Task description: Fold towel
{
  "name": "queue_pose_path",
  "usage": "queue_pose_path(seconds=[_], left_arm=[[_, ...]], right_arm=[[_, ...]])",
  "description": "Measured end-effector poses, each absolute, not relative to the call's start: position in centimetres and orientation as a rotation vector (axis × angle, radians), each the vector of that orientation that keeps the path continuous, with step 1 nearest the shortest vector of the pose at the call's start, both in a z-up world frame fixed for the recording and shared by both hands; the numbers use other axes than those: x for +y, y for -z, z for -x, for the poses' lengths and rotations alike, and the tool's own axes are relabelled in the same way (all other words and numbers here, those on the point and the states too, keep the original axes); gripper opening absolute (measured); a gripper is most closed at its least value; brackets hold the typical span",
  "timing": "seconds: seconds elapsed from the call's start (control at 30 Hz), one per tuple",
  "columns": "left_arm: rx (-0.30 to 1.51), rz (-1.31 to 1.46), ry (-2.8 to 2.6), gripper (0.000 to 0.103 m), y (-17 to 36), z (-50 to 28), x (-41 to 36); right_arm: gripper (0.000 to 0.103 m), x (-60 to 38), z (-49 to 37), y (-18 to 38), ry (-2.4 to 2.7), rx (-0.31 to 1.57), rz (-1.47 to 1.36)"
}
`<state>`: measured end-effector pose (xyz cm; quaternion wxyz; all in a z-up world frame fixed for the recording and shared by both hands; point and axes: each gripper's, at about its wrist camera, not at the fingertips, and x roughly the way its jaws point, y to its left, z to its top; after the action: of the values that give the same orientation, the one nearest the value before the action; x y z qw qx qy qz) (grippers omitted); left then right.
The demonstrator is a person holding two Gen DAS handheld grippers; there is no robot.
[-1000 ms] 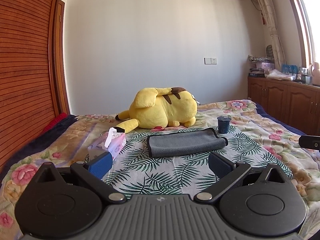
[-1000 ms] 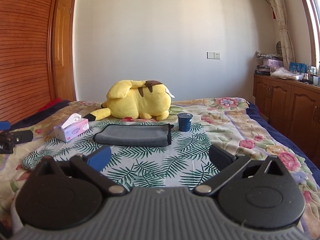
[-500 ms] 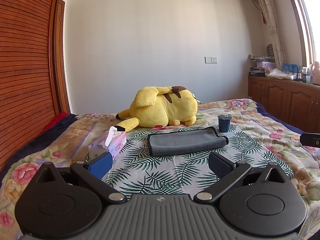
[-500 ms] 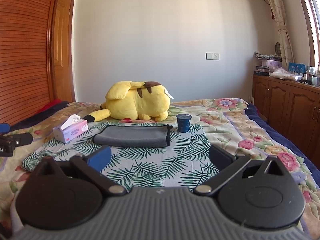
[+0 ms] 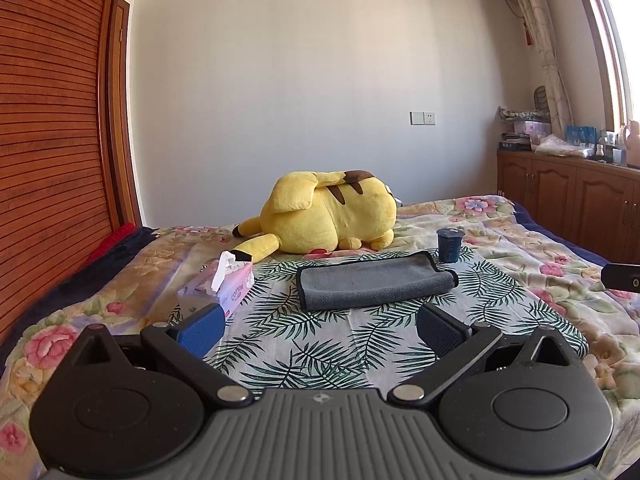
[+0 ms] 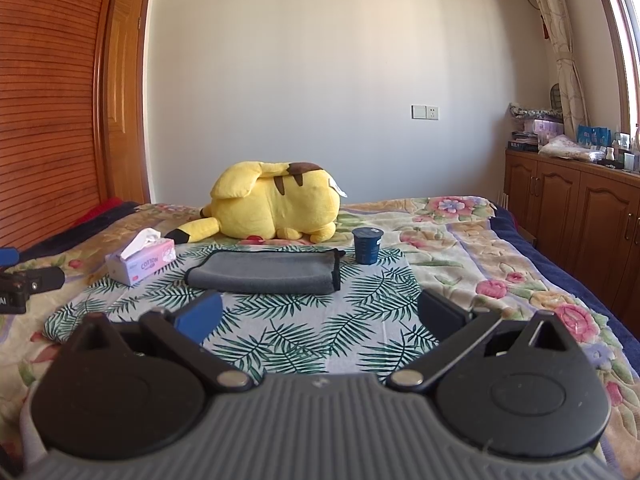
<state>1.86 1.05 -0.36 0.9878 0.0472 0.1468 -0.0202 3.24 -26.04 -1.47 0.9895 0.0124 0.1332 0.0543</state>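
On a bed (image 5: 520, 240) spread with a palm-leaf cloth (image 5: 320, 344), a gray towel (image 5: 372, 282) lies already folded into a flat oblong near the middle of the cloth, its dark-edged end turned toward the blue cup (image 5: 450, 244) standing just beside it. We hold the left gripper (image 5: 320, 328) low over the near edge of the cloth, its fingers spread wide and empty, well short of the towel. Our right gripper (image 6: 320, 314) hangs the same way — fingers parted, nothing between them — with the towel ahead and slightly left of its center line. Behind the towel a yellow plush toy (image 6: 276, 208) lies on its side on the floral quilt; a pink tissue box (image 6: 142, 262) with a tissue pulled up sits to the towel's left, apart from it. From the right wrist view, part of the left gripper shows at the left edge — from the left wrist view, a dark piece of the right one at the right edge.
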Motion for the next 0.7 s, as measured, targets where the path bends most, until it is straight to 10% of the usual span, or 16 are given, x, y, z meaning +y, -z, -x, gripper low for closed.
queue_pose_path(seconds=[0.7], left_arm=[[0.296,-0.096,0.040,0.087,0.51,-1.88,1.10]], right_arm=[[0.103,-26.04,-3.31,1.45,-0.109,0.270,-0.025]])
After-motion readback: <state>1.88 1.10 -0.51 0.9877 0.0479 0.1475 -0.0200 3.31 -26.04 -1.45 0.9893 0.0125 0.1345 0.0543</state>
